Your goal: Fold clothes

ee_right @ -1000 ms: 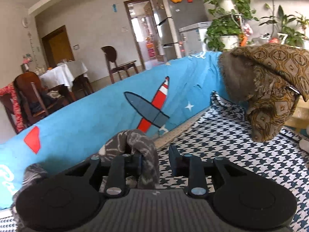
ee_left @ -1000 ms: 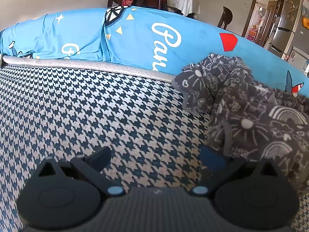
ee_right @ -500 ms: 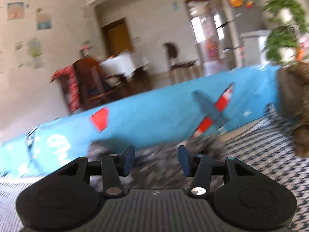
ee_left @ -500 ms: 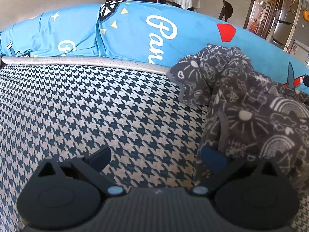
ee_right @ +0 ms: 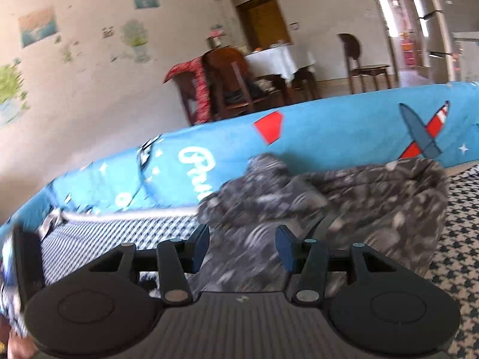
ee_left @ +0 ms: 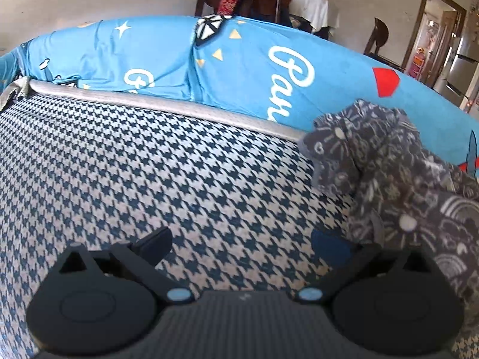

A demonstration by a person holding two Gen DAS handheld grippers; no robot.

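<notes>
The grey patterned garment (ee_left: 398, 185) lies crumpled on the houndstooth-covered surface (ee_left: 149, 173), bunched against the blue printed cover (ee_left: 245, 68) that runs along the far edge. A grey piping strip (ee_left: 167, 104) separates the houndstooth fabric from the blue cover.

Left gripper (ee_left: 242, 243): released, jaws spread wide. The space between the fingers holds only bare houndstooth fabric. The garment lies to the right of this gripper; its near left fold sits just beside the right finger (ee_left: 329, 245) and partly drapes behind that finger's arm. Whether cloth touches the pad cannot be determined from this view.

Right gripper (ee_right: 242, 246): released, jaws partly apart, having just been opening. The garment (ee_right: 344, 200) lies directly ahead of and beneath the fingers, filling the gap between them in the picture, but neither pad presses on the cloth. This view is motion-blurred, so fine detail of the cloth folds is unreadable. The bulk of the garment extends to the right of the right gripper, with a raised hump at its far left end resting against the blue cover (ee_right: 344, 128). Houndstooth fabric (ee_right: 461, 239) shows to the right of the garment and to the left of it.

Background, far side: a dark wooden chair (ee_right: 227, 83) draped with a red cloth (ee_right: 197, 86), a table with a white cloth (ee_right: 275, 56), and a second chair (ee_right: 359, 62) near a doorway.
</notes>
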